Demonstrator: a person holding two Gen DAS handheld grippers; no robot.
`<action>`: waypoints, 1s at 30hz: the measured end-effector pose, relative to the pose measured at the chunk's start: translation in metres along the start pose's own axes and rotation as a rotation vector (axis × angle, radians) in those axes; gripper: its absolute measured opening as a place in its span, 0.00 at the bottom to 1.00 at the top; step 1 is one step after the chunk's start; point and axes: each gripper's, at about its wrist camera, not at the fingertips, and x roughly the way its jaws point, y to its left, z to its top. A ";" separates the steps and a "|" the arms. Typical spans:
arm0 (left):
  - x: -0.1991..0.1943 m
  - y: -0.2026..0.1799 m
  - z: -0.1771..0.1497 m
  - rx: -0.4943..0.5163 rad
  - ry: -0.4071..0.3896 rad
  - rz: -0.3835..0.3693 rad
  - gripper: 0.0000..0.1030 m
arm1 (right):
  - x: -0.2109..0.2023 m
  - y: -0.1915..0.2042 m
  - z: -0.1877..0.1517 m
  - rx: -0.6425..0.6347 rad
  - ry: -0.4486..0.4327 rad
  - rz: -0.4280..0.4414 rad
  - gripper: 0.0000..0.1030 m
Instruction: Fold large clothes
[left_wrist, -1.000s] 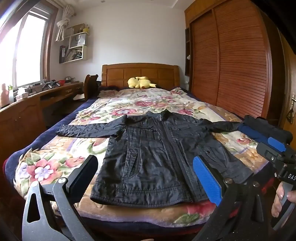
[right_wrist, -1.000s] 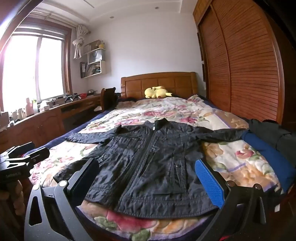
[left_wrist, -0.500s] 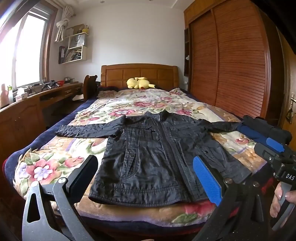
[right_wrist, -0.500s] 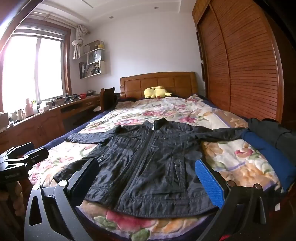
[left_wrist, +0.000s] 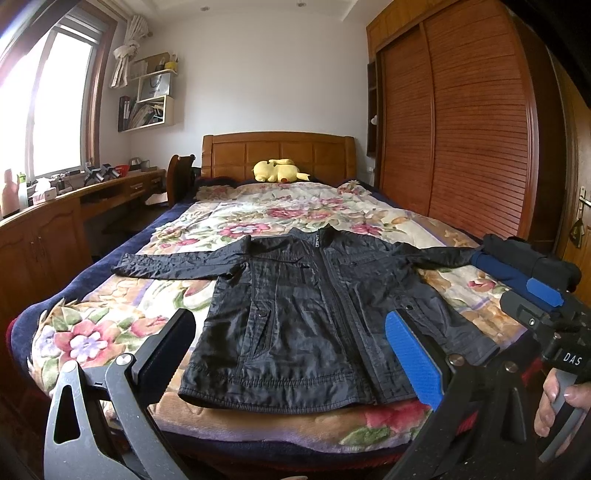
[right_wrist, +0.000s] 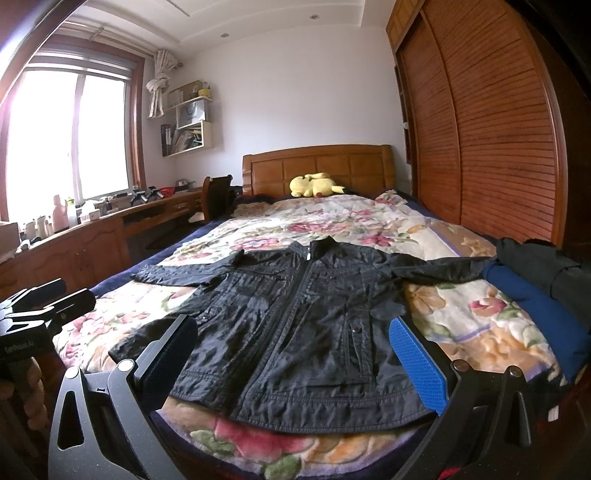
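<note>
Both tools, the left tool and the right tool, are held wide open and empty at the foot of the bed, where the black jacket is spread flat straight ahead, collar away, sleeves outstretched sideways, each sleeve judged nearer its own side's tool.

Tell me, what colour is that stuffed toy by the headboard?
Yellow. The stuffed toy shows best in the right wrist view, lying against the wooden headboard.
</note>
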 end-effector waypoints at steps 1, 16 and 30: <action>-0.001 -0.001 0.000 0.000 -0.001 0.000 1.00 | 0.000 0.000 0.000 -0.001 0.000 -0.001 1.00; -0.004 0.000 0.001 0.002 -0.007 -0.001 1.00 | -0.001 0.001 0.000 0.000 0.000 -0.002 1.00; -0.006 -0.001 0.000 0.001 -0.007 0.003 1.00 | -0.001 0.000 -0.001 0.001 -0.001 -0.001 1.00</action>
